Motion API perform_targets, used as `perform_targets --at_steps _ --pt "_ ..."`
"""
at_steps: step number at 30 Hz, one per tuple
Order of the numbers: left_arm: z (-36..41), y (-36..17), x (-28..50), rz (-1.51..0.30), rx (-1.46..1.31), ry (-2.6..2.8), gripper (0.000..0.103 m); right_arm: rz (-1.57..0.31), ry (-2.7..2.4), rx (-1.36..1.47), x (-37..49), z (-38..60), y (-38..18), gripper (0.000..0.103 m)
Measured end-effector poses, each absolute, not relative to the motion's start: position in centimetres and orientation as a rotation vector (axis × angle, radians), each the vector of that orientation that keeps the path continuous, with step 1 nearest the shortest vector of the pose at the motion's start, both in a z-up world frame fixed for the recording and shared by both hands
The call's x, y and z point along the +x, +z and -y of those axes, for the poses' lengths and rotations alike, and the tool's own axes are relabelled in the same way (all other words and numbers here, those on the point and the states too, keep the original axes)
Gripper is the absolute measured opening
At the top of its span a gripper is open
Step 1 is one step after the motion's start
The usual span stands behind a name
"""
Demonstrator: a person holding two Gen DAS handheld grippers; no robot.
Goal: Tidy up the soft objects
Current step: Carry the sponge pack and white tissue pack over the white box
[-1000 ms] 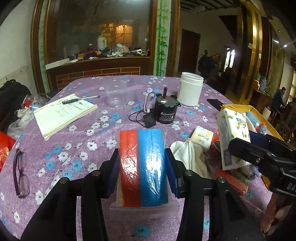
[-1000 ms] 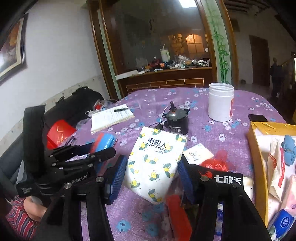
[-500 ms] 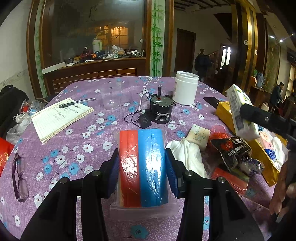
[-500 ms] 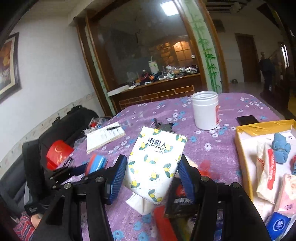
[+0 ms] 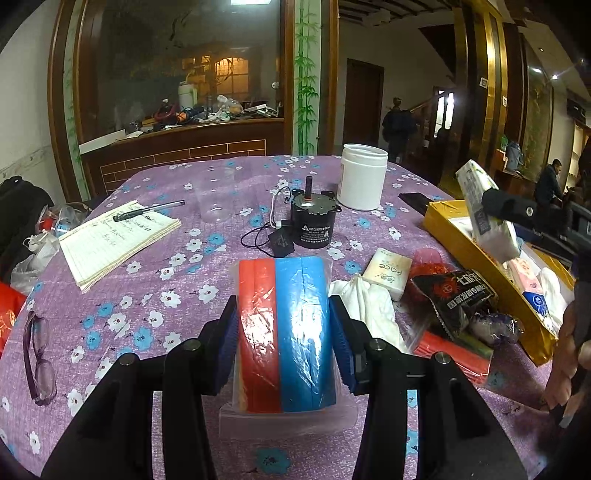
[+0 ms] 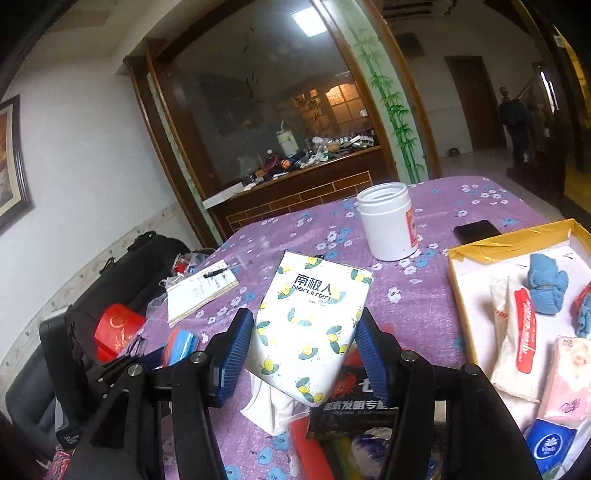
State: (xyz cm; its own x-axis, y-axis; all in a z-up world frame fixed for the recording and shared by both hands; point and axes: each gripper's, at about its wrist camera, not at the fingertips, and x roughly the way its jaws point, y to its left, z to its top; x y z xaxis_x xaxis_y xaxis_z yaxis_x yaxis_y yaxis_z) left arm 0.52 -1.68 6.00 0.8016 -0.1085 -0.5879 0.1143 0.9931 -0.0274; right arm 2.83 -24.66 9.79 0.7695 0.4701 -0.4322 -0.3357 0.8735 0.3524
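White lemon-print tissue pack [image 6: 310, 325], clamped by right gripper [image 6: 304, 354], tilts boxward [image 6: 509, 242]; left gripper [image 5: 282, 328] grasps wrapped red-blue sponges [image 5: 284, 332].

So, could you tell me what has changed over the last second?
The right gripper, shut on the tissue pack, has lifted it off the table and carried it toward the yellow box, rolling as it went. The left gripper stays clamped on the red-and-blue pack, hardly moving.

Dim indoor light; ceiling panel [image 6: 308, 17] glows; glare on plastic wrap [image 5: 303, 325]; fisheye edges bend, corners dark
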Motion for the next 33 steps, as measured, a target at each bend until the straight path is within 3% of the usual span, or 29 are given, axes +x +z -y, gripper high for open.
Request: perform_targets --at_steps 22,33 --pt "5.6 8.1 0.7 -0.702 -0.011 -0.237 0.044 -0.560 0.303 0.376 1.2 34.3 10.4 0.058" --pt "13.9 11.9 2.4 -0.744 -0.032 -0.430 0.044 -0.645 0.250 0.368 1.4 40.2 10.6 0.058"
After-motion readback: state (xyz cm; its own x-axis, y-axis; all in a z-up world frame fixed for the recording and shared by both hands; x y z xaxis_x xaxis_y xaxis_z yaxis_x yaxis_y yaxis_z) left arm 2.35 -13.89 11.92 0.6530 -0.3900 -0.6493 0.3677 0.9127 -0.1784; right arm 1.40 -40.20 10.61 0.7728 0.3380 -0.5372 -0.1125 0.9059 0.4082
